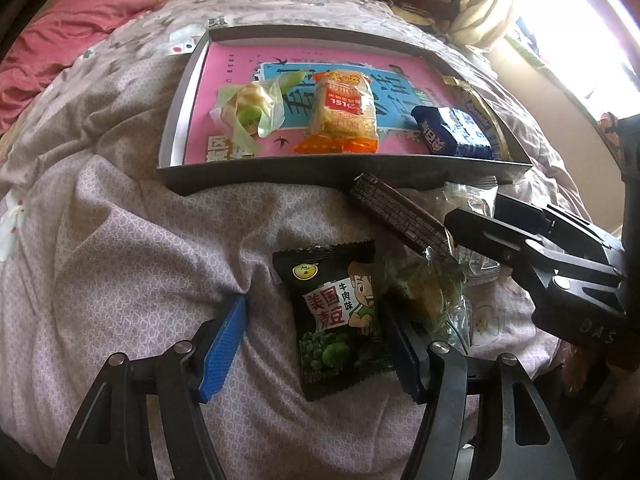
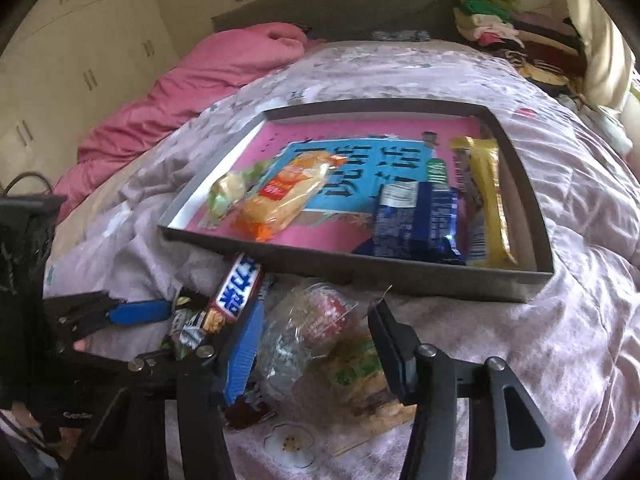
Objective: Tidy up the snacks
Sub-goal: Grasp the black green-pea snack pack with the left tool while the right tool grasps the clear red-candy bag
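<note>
Snacks split two ways: four in the grey tray on the bed, a loose pile in front of its near wall. In tray: green-wrapped pastry, orange cracker pack, blue pack, yellow bar.

Pile, counted as far as visible: green pea packet, chocolate bar, clear-wrapped red snack, at least two more crinkled wrappers, overlap hides the exact number.

Right gripper straddles the clear-wrapped snack, jaws partly open, pads not yet pressing. Left gripper half open around the pea packet, holding nothing.

Advice: centre each packet, close on the body not the film edge, lift clear of neighbours, set down in bare tray floor between cracker and blue pack.
</note>
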